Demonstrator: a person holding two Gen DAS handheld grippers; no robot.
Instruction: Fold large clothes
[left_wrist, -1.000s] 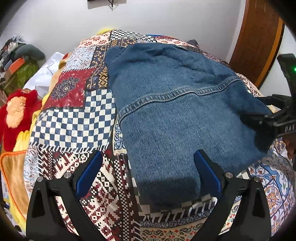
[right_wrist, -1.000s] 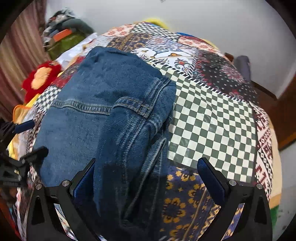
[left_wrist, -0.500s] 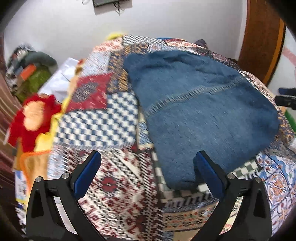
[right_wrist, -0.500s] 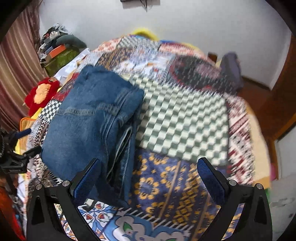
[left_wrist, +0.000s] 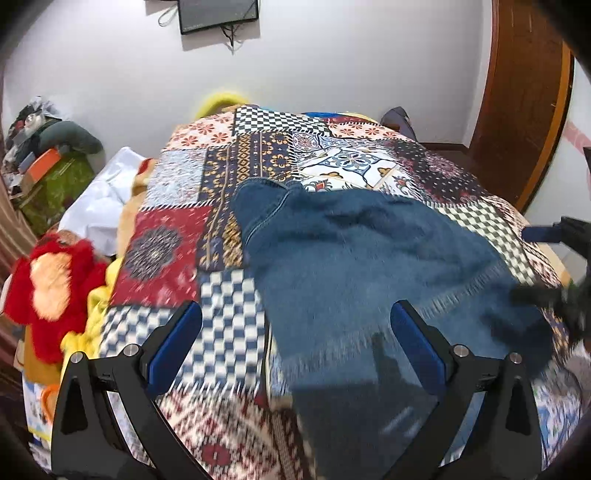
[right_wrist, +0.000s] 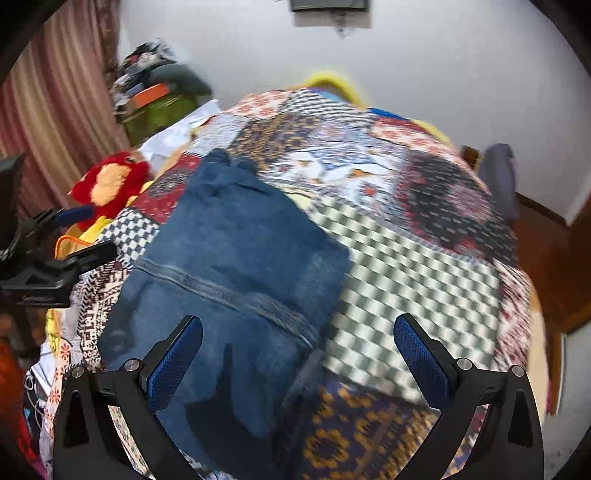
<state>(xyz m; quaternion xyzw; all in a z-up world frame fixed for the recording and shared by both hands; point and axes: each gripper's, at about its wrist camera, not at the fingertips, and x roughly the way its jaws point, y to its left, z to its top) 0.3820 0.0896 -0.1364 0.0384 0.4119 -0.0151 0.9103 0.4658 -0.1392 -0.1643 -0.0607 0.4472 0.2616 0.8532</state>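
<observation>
A folded pair of blue jeans (left_wrist: 354, 266) lies on the patchwork bedspread (left_wrist: 177, 229), toward the near half of the bed and slightly to the side where the red plush toy (left_wrist: 51, 291) sits. A stitched seam runs across the denim, and one narrower end of the jeans points toward the white wall (left_wrist: 332, 74) behind the bed.

The left gripper (left_wrist: 295, 343) hangs above the near edge of the jeans with its blue-padded fingers (left_wrist: 173, 347) spread wide apart and nothing between them; one finger is over the blue-and-white checked patch, the other over the denim. The right gripper (right_wrist: 297, 354) is likewise wide apart and holding nothing, one finger over the jeans and the other over the green-and-white checked patch of the bedspread. In the right wrist view the left gripper also shows at the frame's left edge, just beside the jeans.

Beyond the plush toy, against the wall, stands a green bundle (left_wrist: 55, 184) topped with an orange box (left_wrist: 44, 162) and piled clothes. A dark screen (left_wrist: 218, 14) hangs on the wall above the bed, a wooden door (left_wrist: 524, 103) stands on the far side from the plush toy, and a striped curtain (right_wrist: 48, 122) hangs behind the toy.
</observation>
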